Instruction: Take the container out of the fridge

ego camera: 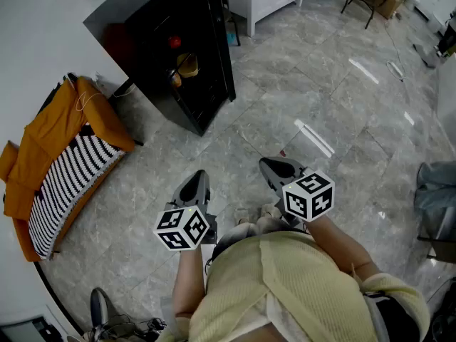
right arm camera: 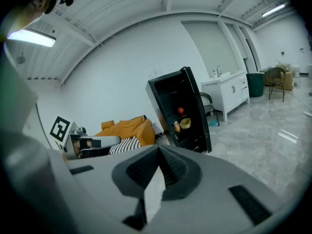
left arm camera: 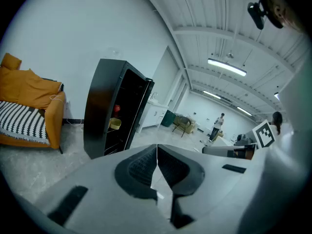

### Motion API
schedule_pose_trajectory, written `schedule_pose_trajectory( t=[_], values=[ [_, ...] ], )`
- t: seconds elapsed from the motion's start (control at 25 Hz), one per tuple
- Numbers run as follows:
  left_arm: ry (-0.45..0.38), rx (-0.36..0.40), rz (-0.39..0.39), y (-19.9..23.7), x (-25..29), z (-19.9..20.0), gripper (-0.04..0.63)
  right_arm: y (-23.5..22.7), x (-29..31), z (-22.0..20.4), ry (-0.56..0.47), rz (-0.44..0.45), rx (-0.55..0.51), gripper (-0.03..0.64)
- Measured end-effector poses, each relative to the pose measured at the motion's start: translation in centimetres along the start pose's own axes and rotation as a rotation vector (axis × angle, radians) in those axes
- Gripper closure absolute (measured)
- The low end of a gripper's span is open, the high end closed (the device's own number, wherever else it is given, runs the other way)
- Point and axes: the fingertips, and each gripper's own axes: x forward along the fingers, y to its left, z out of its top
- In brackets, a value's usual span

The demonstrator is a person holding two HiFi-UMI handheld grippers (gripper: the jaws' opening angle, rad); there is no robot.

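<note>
The container, a yellow bowl-like tub, sits on a middle shelf inside the black fridge, which stands open across the floor from you. What the tub holds cannot be made out from here. A red round thing sits on the shelf above it, and the right gripper view shows a small jar-like item just beside the tub. You are at the approach step, as I judge it: nothing has been reached for yet, and you stand well apart from the fridge. Your left gripper has its jaws pressed together with nothing between them, and your right gripper is likewise closed and empty. Next you will likely need to walk up, spread one gripper's jaws, and line them on the tub's rim without knocking its neighbours.
</note>
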Motion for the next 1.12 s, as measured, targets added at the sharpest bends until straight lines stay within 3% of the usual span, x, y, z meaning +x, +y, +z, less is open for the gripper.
schedule_pose_trajectory(
  t=[0.6, 1.12],
  values=[
    [0.011, -0.019, 0.014, -0.9, 2.6, 0.1, 0.572, -2.3, 0.9, 1.3, 0.004, 0.015, -0.013, 0.589],
    [0.038, 0.023, 0.04, -3.0, 5.9, -0.1, 0.572, -4.8, 1.6, 2.7, 0.003, 0.073, -0.053, 0.589]
  ],
)
